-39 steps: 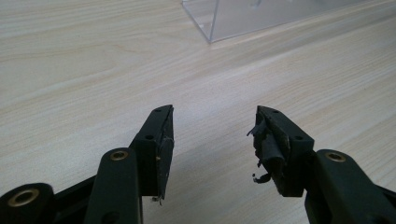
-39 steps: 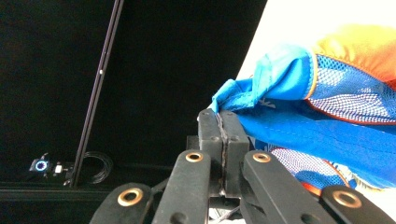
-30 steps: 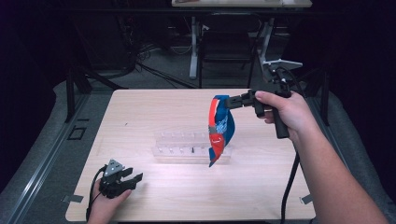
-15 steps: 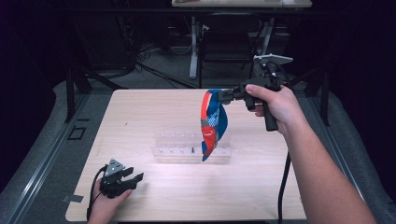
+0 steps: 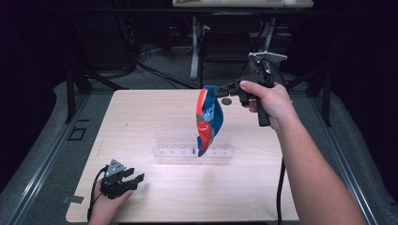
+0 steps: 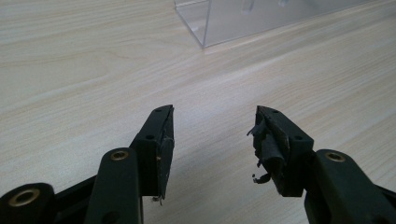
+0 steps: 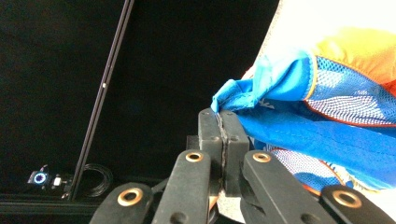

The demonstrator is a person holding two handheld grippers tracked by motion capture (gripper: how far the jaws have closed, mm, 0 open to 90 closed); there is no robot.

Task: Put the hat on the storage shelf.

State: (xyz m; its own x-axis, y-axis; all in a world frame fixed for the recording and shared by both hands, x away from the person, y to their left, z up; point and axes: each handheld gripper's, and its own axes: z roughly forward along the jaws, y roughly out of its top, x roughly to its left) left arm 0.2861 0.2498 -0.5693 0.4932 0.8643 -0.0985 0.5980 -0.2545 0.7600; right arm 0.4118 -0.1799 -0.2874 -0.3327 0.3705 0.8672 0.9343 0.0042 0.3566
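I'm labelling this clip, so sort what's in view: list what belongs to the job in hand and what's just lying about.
In the job:
- blue and orange cloth, hanging from the shut right gripper
- clear plastic rack, under the cloth

Lying about or idle:
- left gripper, open, resting on the table
- small dark round thing on the table

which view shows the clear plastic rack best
The high view: the whole clear plastic rack lies mid-table, its middle partly covered by the hanging blue and orange cloth. The left gripper view catches just one corner at its top edge.
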